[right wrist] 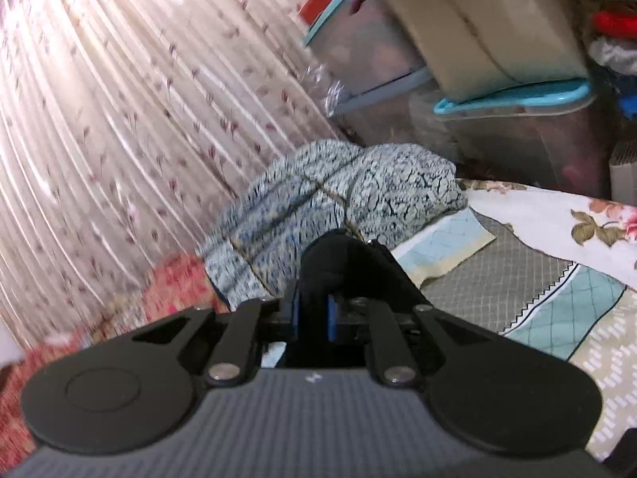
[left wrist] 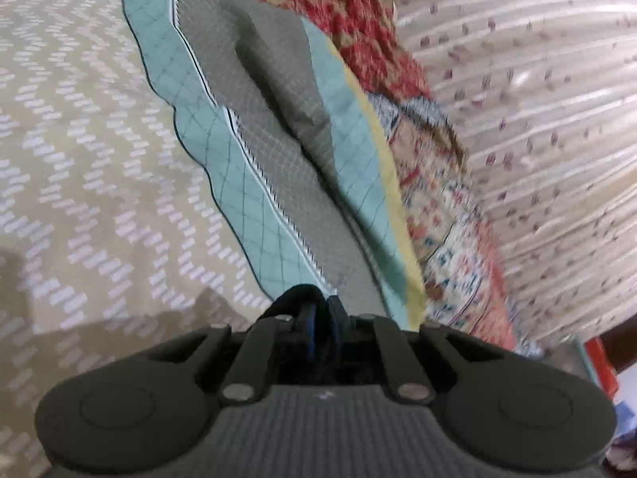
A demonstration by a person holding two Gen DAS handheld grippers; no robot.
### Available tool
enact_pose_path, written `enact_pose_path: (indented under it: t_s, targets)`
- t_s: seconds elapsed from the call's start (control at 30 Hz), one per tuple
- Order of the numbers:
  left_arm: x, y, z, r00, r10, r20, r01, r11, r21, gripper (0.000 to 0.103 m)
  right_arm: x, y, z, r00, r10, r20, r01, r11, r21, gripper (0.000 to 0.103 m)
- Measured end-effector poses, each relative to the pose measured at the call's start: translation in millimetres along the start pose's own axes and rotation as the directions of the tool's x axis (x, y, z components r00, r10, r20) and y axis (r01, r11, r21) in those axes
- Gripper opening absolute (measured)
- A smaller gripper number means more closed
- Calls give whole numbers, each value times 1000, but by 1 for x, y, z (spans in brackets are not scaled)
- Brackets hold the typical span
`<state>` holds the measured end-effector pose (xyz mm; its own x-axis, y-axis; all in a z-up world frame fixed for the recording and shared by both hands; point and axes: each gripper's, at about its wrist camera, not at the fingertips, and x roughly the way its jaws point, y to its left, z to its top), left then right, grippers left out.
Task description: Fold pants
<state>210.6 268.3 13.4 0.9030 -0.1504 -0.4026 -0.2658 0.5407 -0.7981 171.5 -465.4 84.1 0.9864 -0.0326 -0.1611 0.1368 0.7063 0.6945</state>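
The pants are black cloth, and only a bunched bit shows in each view. In the left wrist view a small wad of the black pants [left wrist: 296, 298] sits at the tips of my left gripper [left wrist: 320, 306], whose fingers stand close together on it. In the right wrist view a thicker fold of the black pants [right wrist: 342, 263] humps over my right gripper [right wrist: 314, 310] and runs down between its blue pads [right wrist: 330, 316], which are shut on it. The rest of the garment is hidden below both grippers.
A bed with a beige chevron sheet [left wrist: 79, 159] carries a teal and grey quilted cover [left wrist: 278, 167]. A pale flowered curtain [left wrist: 517, 79] hangs beside it. A blue-white patterned cloth bundle [right wrist: 338, 191], a floral sheet [right wrist: 557, 215] and plastic storage boxes [right wrist: 517, 131] lie beyond.
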Motion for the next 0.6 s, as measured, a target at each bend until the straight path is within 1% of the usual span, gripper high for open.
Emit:
enact_pose_path:
  t_s: [0.07,0.1,0.13,0.17,0.2,0.23,0.27,0.3,0.33,0.37,0.4,0.47,0.57,0.6]
  targets:
    - [-7,3,3,1000,1,25,-1,1000,-4,7,15,2,6,1000,-29,9,29,1000,12,16]
    - [-10,5,4,999,4,40,-4,1000,-8,7,30,4,8,999,-48,1,48,999,25,21]
    - [-13,7,4,999,4,54,-4,1000,-12,7,35,1,7,998,-53,-19,54,998,44,31]
    - [-16,11,3,998,8,68,-6,1000,-19,7,46,-2,5,997,-45,-56,47,998,42,45]
    - [-20,13,1,997,16,79,-14,1000,-23,8,63,-3,3,992,-53,-111,52,999,-8,67]
    - [-22,15,0,996,26,80,-24,999,-21,8,81,1,-5,980,-145,-138,132,986,-104,65]
    - [-22,16,-2,997,33,76,-32,999,-9,8,85,-1,-15,964,-238,-121,217,962,-165,62]
    - [-22,15,-3,997,40,73,-41,999,13,8,86,-5,-24,957,-265,-113,243,953,-180,55]
    - [-22,15,-4,996,48,74,-51,998,37,8,83,-14,-31,967,-221,-129,201,968,-153,52]
    - [-21,14,-4,996,53,75,-57,997,59,8,77,-24,-38,974,-178,-142,163,980,-115,52]
    - [-21,14,-4,996,52,75,-58,995,77,8,69,-33,-44,976,-170,-139,156,983,-101,52]
    - [-17,16,-5,996,55,66,-61,995,85,8,58,-52,-58,975,-178,-136,165,981,-104,52]
    - [-14,19,-6,996,70,62,-75,994,82,9,66,-73,-62,963,-182,-200,180,983,-27,54]
    - [-13,20,-7,995,80,66,-86,993,84,12,67,-78,-65,960,-183,-211,186,983,-5,54]
